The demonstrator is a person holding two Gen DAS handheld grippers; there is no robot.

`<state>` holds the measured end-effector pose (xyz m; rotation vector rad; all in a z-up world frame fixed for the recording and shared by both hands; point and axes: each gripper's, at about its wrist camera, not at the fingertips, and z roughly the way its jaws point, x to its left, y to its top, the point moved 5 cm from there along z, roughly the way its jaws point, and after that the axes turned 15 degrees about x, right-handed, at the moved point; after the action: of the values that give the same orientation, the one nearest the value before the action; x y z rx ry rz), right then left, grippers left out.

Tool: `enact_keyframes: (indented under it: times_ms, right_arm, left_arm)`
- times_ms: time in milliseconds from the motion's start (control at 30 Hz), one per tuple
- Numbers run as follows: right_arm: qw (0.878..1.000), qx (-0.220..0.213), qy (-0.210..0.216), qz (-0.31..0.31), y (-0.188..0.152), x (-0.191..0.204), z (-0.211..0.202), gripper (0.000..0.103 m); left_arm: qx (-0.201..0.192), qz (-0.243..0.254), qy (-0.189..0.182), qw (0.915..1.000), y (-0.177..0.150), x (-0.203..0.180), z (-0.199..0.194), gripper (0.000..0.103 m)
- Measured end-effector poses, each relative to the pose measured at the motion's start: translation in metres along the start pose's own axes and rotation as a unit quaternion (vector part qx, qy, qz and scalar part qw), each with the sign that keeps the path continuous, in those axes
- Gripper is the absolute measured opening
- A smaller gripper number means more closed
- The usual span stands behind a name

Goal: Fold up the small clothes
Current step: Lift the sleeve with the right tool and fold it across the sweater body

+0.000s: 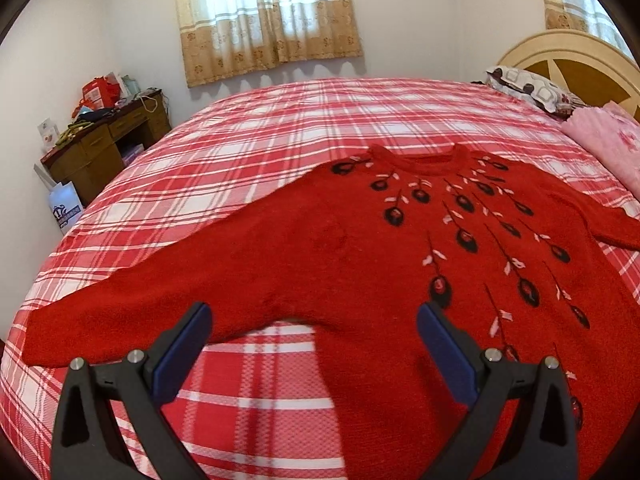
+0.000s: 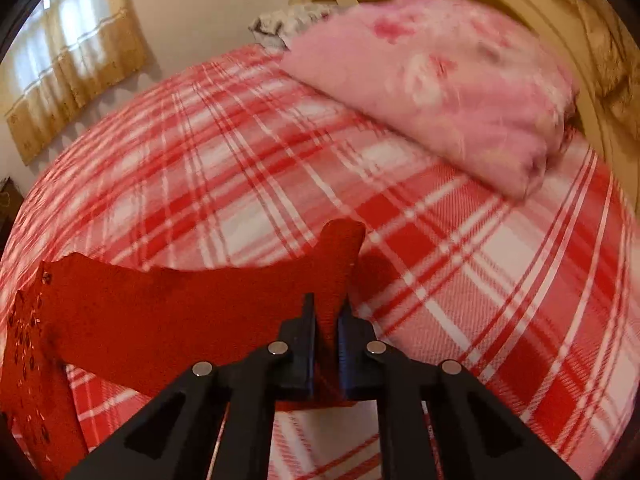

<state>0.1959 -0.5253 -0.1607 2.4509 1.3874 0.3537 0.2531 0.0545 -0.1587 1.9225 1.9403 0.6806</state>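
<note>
Red knit sweater [image 1: 340, 248] lies flat, front up, on a red-and-white plaid bedspread [image 1: 248, 136], fuzzy weave, black oval buds with pale leaves trailing from the round neck at 12 o'clock. One sleeve runs out toward 9 o'clock, tapering; the other toward 3. Left gripper [image 1: 314, 316] hangs over the armpit at 6 o'clock, blue pads wide apart, nothing between them. Right gripper [image 2: 327, 312] is clamped on the sleeve [image 2: 338, 256] near the cuff, cloth pinched between the pads and the cuff end standing up beyond the tips; the view is motion-blurred. Fluffy pink blanket [image 2: 440, 88], folded, at 1 o'clock by the cream curved headboard [image 1: 568, 60]. Patterned pillow [image 1: 524, 88] beside it. Cluttered wooden desk [image 1: 104, 144] at 9 o'clock, tan curtains [image 1: 264, 20] behind.
</note>
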Motion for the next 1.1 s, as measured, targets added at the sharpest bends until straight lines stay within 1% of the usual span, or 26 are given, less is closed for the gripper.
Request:
enact_keyframes:
  times_ms: [67, 233, 467, 500, 633, 767, 1100]
  right_arm:
    - [1.0, -0.014, 0.003, -0.011, 0.003, 0.012, -0.014, 0.008]
    - [0.997, -0.064, -0.001, -0.051, 0.011, 0.052, -0.055, 0.008]
    - [0.987, -0.114, 0.016, -0.109, 0.021, 0.117, -0.108, 0.008]
    - [0.985, -0.124, 0.02, -0.12, 0.023, 0.132, -0.119, 0.008]
    - [0.977, -0.148, 0.027, -0.153, 0.026, 0.169, -0.146, 0.008]
    - [0.966, -0.17, 0.034, -0.191, 0.023, 0.212, -0.172, 0.008]
    - [0.943, -0.204, 0.049, -0.259, 0.008, 0.299, -0.21, 0.008]
  left_arm:
    - [-0.004, -0.004, 0.004, 1.0, 0.0, 0.007, -0.002, 0.103]
    - [-0.007, -0.02, 0.009, 0.9997, -0.001, 0.024, -0.004, 0.103]
    - [-0.008, -0.032, 0.008, 0.9994, -0.007, 0.037, -0.008, 0.103]
    - [-0.009, -0.034, 0.008, 0.9993, -0.007, 0.04, -0.008, 0.103]
    - [-0.012, -0.048, 0.014, 0.9987, -0.009, 0.056, -0.01, 0.103]
    - [-0.012, -0.062, 0.015, 0.9979, -0.011, 0.071, -0.009, 0.103]
    - [-0.013, -0.087, 0.019, 0.996, -0.02, 0.104, -0.009, 0.103]
